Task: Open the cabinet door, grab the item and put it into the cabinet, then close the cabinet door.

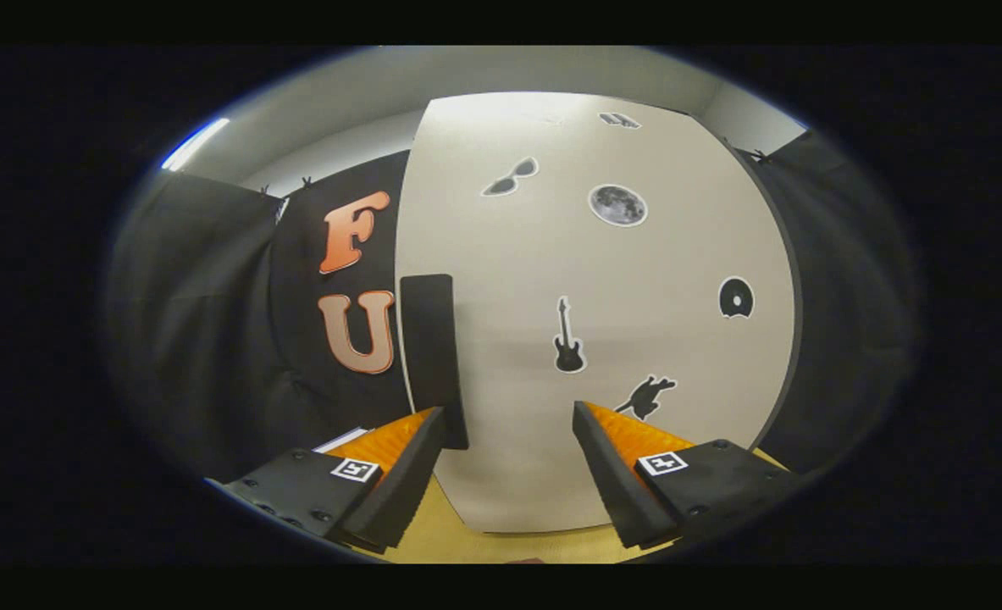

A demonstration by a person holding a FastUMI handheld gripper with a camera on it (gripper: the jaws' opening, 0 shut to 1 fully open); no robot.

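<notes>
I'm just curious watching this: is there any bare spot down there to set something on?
The yellow tabletop lies bare between the open gripper fingers, up to the shut cabinet door. Near the black handle at the door's edge it is tighter.

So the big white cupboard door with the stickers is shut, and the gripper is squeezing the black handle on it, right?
Not quite. The white cabinet door with the stickers does look shut, but the gripper is not squeezing the black rectangular handle. The gripper view shows its fingers spread open with nothing between them, the handle standing just beyond the left finger's tip.
</notes>
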